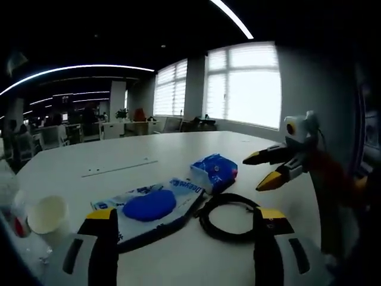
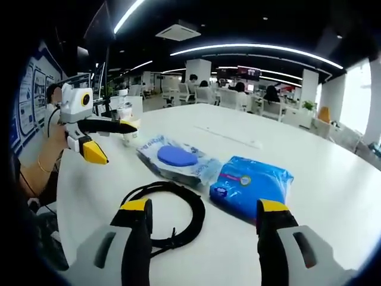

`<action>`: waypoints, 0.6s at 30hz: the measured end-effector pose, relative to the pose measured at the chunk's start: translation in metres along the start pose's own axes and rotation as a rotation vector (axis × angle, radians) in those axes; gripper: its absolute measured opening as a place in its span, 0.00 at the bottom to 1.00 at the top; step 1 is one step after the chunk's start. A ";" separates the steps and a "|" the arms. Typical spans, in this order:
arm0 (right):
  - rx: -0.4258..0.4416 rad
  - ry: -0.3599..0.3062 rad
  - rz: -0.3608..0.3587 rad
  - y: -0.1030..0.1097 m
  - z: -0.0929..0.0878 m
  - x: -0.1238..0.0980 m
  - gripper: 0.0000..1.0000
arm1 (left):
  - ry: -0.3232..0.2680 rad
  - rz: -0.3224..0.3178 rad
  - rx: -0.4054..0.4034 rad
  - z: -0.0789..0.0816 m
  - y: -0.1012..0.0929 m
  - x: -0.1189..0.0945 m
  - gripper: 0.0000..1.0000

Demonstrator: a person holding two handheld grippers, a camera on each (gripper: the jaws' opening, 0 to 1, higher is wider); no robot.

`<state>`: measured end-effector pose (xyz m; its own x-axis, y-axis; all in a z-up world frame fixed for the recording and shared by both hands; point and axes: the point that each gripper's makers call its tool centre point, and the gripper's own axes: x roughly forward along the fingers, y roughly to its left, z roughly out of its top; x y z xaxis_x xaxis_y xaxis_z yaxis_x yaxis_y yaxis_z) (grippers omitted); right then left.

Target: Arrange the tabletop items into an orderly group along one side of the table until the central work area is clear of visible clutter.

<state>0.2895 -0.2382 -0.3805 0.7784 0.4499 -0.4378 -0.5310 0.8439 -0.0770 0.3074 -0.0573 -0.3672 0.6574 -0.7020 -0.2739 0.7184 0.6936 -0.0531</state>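
On a white table (image 1: 178, 152) in an open-plan office, both hand-held grippers hover with jaws spread wide and nothing between them. In the left gripper view, the left gripper (image 1: 186, 221) faces a coiled black cable (image 1: 229, 215) lying flat on the table, with a clear wrapper holding a blue round pad (image 1: 150, 205) just to its left and a blue tissue pack (image 1: 214, 171) just behind; a white paper cup (image 1: 47, 214) stands apart near the table's edge. The right gripper (image 1: 269, 170) enters from the right, its yellow-tipped jaws parted above the table near the tissue pack. In the right gripper view, the right gripper (image 2: 205, 217) looks over the same cable (image 2: 166, 214), wrapper (image 2: 175, 158) and tissue pack (image 2: 253, 185), while the left gripper (image 2: 110, 143) hangs open at the left
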 end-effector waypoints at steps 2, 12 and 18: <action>-0.003 0.000 -0.002 0.001 0.000 -0.001 0.68 | -0.002 -0.005 -0.003 -0.001 0.000 -0.002 0.93; -0.015 -0.008 -0.001 0.013 0.002 -0.004 0.67 | -0.001 0.003 0.002 -0.006 0.005 -0.014 0.93; -0.001 -0.022 0.019 0.018 0.002 -0.005 0.66 | 0.005 0.011 0.001 -0.010 0.009 -0.021 0.93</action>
<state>0.2774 -0.2247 -0.3777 0.7755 0.4717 -0.4198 -0.5456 0.8351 -0.0696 0.2978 -0.0349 -0.3716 0.6639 -0.6937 -0.2792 0.7116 0.7008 -0.0492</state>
